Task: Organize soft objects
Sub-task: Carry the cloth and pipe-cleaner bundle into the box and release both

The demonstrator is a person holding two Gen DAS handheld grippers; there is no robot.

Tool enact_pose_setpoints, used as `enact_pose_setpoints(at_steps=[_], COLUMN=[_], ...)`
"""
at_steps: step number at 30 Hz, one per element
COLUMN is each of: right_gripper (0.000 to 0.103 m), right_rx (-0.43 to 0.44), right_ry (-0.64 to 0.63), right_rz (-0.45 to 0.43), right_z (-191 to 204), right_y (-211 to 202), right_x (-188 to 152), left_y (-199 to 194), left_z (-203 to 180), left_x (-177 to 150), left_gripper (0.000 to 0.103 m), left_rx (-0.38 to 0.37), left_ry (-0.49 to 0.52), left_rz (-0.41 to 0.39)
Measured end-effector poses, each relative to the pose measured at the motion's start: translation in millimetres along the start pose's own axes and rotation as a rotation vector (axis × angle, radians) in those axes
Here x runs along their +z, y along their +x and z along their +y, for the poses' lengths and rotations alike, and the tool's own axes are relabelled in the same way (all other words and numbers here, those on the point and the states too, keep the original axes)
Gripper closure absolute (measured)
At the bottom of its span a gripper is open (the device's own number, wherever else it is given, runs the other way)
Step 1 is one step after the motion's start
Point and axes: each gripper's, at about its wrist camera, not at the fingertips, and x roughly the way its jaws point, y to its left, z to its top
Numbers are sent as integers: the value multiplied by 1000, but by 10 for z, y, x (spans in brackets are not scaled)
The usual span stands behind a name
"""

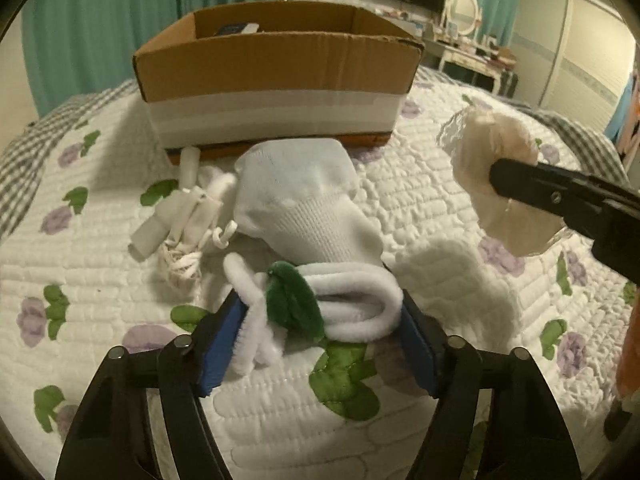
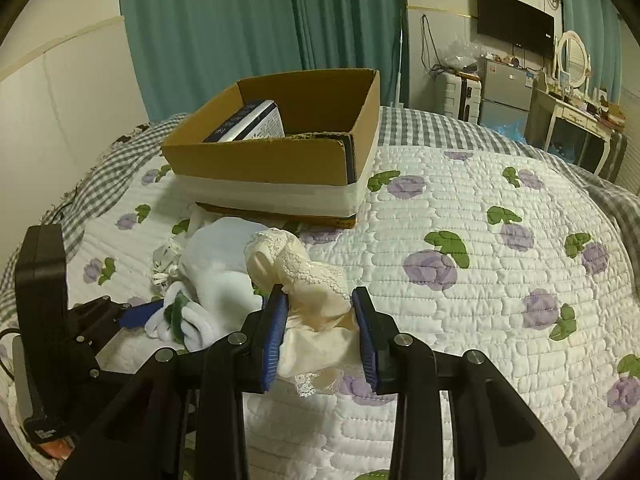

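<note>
Pinching cream lace cloth w/ right gripper, left gripper clamping fuzzy bundle, prob. both bound for box.

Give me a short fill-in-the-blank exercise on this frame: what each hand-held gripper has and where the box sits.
1. The right hand-held gripper is shut on a cream garment trimmed with ____.
2. The bundle of white fuzzy pipe cleaners between the left hand-held gripper's blue pads is wrapped by one of ____ colour.
3. The white sock lies on the quilt right in front of the open ____ box.

Missing words: lace; green; cardboard
</note>
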Motion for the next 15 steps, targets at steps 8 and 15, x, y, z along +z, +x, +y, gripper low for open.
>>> enact_pose_setpoints(at_steps=[8, 15], right_gripper=[70, 70], right_rx=[-2, -68], right_ry=[4, 25], right_rz=[1, -58], right_z=[31, 115], right_y=[-36, -490], right_x=[-32, -65], left_y=[-372, -834], left_z=[-44, -64], left_x=[-38, 102], left_gripper=[38, 38], left_rx=[16, 13], left_ry=[50, 74], left_rz=[-53, -130])
